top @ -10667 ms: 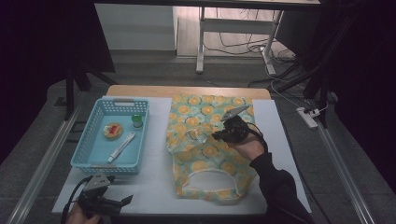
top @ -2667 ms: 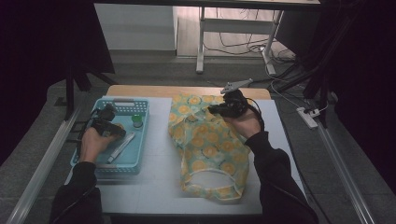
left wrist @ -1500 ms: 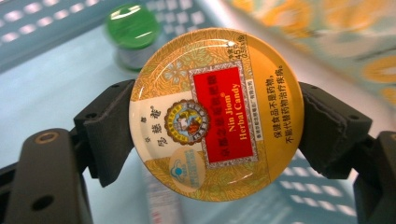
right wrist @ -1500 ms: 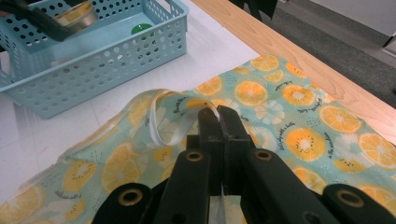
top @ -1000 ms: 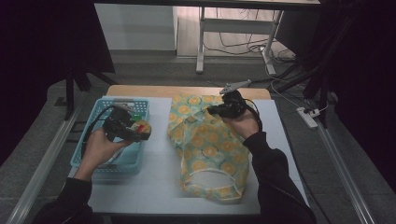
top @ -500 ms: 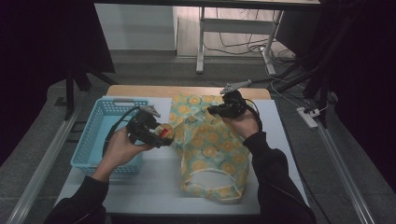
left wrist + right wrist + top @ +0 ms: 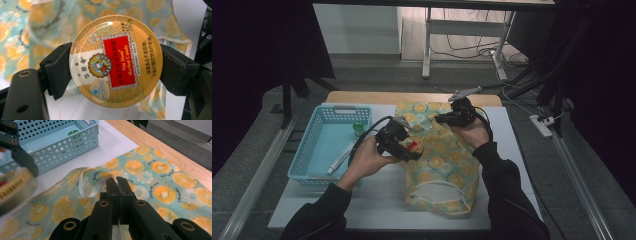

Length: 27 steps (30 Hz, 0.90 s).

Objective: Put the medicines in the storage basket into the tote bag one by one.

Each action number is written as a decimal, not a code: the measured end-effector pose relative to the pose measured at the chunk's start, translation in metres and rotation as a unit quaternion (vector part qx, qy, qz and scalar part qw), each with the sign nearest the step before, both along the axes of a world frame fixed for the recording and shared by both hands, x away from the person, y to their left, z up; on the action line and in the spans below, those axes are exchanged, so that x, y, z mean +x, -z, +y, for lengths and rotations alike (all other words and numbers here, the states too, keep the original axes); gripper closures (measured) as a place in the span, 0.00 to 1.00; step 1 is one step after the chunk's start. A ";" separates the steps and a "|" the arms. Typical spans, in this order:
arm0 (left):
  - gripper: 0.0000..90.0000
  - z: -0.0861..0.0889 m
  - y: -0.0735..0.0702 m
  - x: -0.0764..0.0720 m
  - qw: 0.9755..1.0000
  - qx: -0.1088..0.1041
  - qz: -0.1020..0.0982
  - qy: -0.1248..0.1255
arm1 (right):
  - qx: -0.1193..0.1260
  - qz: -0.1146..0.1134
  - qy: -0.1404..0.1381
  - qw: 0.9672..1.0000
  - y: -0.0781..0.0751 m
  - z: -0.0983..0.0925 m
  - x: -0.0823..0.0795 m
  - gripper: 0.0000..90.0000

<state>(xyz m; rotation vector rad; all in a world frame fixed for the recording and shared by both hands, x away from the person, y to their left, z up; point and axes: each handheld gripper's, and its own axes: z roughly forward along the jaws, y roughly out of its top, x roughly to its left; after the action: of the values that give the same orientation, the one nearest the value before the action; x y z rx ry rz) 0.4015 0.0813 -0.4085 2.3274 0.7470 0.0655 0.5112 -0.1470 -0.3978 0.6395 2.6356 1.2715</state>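
Where jaws clamp, candy tin [image 7: 116,61] edges hidden

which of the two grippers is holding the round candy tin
The left gripper: its pads clamp the gold and red candy tin by its rim. The right gripper is shut on the lemon-print bag's edge instead.

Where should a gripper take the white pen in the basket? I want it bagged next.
Grip the white pen across the middle of its barrel, coming from above. It lies flat and slanted on the floor of the blue basket, whose walls block a sideways approach, so turn the jaws across its slant. This is only a judgement.
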 end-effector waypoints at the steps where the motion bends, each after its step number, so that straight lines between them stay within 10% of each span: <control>1: 0.22 -0.004 0.001 0.001 1.000 -0.001 0.000 0.003 | 0.000 0.000 -0.001 1.000 0.000 0.000 0.000 1.00; 27: 0.22 -0.066 0.051 0.041 0.999 0.004 -0.021 0.045 | 0.008 0.008 0.015 1.000 0.007 -0.003 0.011 1.00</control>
<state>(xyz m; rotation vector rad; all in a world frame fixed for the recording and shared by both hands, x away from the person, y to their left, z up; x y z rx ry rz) 0.4421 0.0148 -0.4595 2.3568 0.6227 0.0778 0.5219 -0.1497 -0.4046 0.6929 2.6213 1.2859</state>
